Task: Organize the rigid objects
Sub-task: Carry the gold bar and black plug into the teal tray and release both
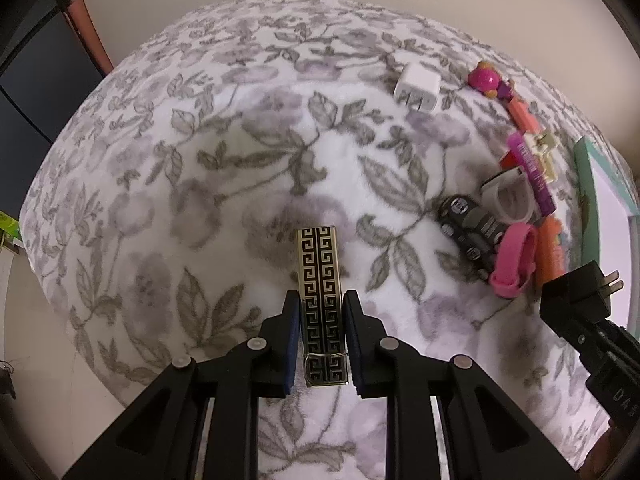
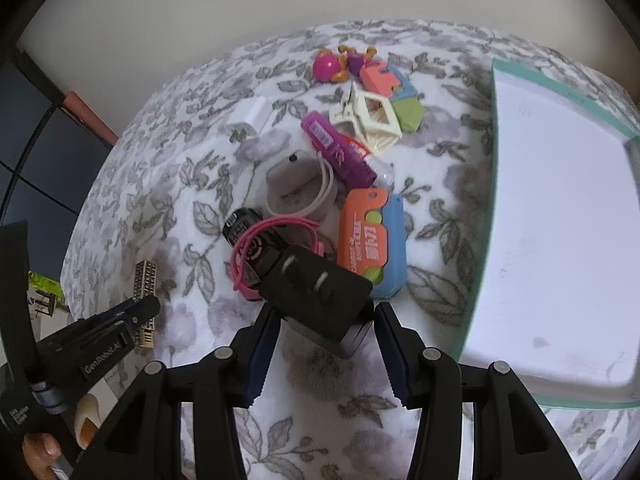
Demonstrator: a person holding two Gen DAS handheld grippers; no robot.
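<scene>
The left gripper (image 1: 320, 332) has its fingers (image 1: 291, 320) closed against the two long sides of a gold-and-black patterned box (image 1: 320, 280), a slim case with a Greek-key design. The box runs forward between the fingers and sticks out well beyond their tips, lying low over the floral blanket (image 1: 200, 160); whether it rests on the fabric or is lifted just off it cannot be told.

The right gripper (image 2: 326, 344) holds a black plug adapter (image 2: 320, 292) between its fingers (image 2: 264, 344), which are spread fairly wide and press on the adapter's sides. The two prongs face up and forward, away from the fingers.

Just beyond the adapter lies a cluster of small things: a pink band (image 2: 272, 248) looped over a black cylinder (image 2: 244, 220), a grey watch-like piece (image 2: 296, 188) further ahead, and an orange-and-blue case (image 2: 372, 240) ahead and slightly right of the fingers. Further forward are a purple tube (image 2: 336, 148), a cream clip (image 2: 368, 120), coloured puzzle-shaped pieces (image 2: 388, 84) and a pink toy figure (image 2: 332, 66). A white charger (image 2: 252, 116) sits ahead and to the left, apart from the cluster.

To the right of the right gripper's fingers stands a white tray with a teal rim (image 2: 480, 240), close beside the orange-and-blue case.
</scene>
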